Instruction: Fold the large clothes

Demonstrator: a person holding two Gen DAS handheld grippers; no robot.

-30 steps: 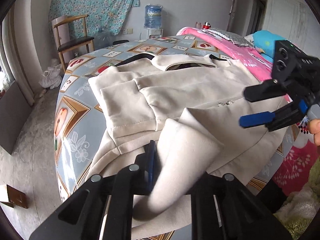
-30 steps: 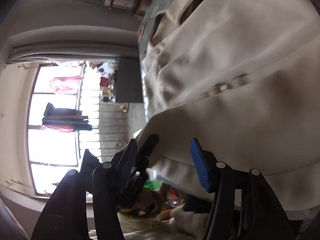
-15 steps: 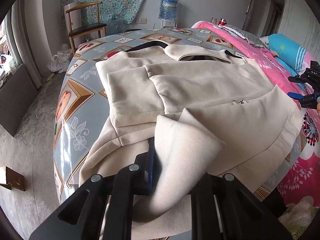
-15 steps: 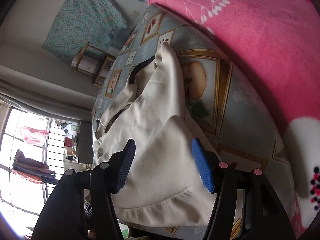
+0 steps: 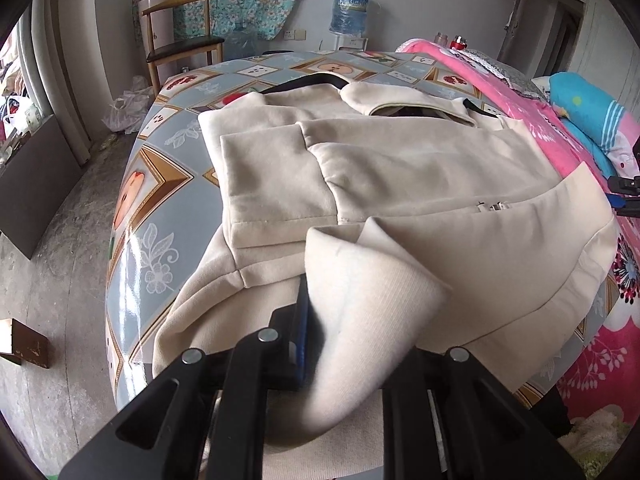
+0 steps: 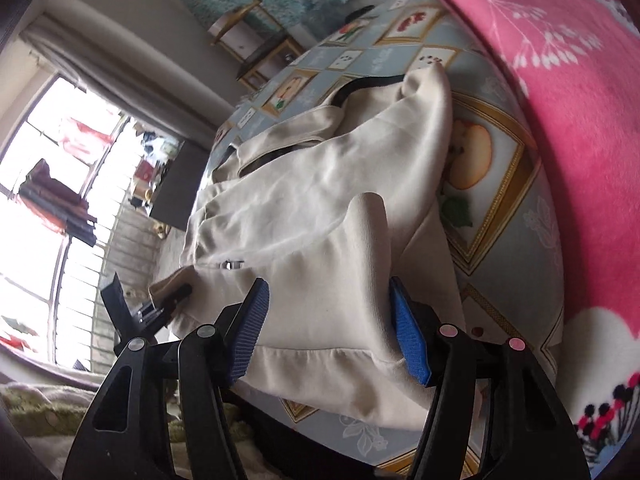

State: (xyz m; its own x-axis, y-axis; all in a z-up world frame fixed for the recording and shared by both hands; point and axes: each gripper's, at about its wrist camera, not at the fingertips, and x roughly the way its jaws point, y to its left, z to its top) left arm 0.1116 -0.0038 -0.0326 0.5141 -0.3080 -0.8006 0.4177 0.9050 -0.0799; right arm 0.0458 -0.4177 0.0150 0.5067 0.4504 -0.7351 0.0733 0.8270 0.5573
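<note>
A cream jacket lies spread on a table with a patterned cloth, collar at the far side. My left gripper is shut on the jacket's near hem corner, which bunches up between the jaws. In the right wrist view the same jacket fills the middle. My right gripper is open, its blue pads either side of the hem at the jacket's other near corner, where a fold of cloth rises. The left gripper shows there too, holding the far hem corner.
A pink floral blanket and a blue pillow lie on the right. A wooden chair and a water bottle stand by the far wall. A window lies beyond the table's left edge.
My right gripper has swung away from over the jacket to the right hem corner and now straddles it. The left gripper has kept its hold and drawn back a little.
</note>
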